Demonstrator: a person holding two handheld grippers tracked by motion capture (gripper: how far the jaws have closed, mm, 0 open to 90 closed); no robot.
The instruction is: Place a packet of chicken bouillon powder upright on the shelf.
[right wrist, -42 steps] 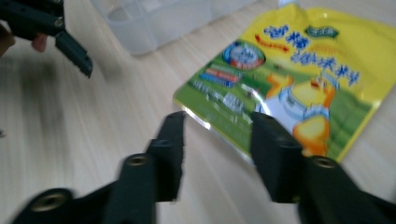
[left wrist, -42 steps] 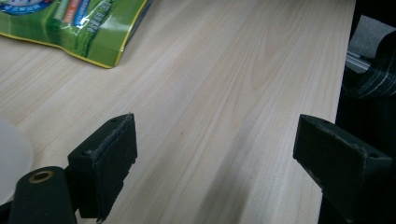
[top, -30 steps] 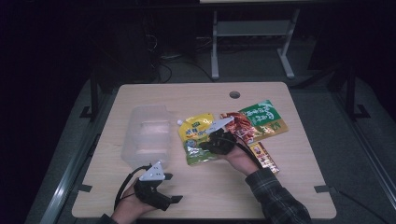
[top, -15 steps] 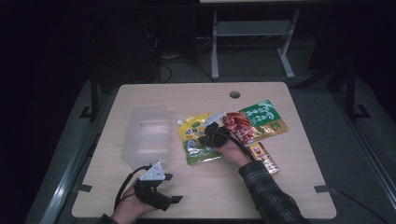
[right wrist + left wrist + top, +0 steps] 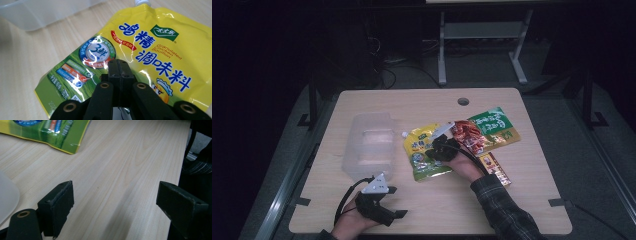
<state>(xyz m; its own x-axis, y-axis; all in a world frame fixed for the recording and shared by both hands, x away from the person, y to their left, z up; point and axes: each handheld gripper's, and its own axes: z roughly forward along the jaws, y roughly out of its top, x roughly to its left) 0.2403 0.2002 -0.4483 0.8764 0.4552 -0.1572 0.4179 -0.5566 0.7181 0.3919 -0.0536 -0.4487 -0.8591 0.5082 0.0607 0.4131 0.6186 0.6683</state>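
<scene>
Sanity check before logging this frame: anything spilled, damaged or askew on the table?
Nothing spilled or torn. The packets lie loosely heaped: the red packet overlaps the green packet, and the yellow pouch lies flat, slightly angled, beside the clear plastic container. The right gripper is shut over the pouch; the left gripper is open above bare table.

Tub [image 5: 366,145] left of spouted pouch [image 5: 424,157]; three packets [image 5: 484,132] lie right of it, on table [image 5: 512,200]
</scene>
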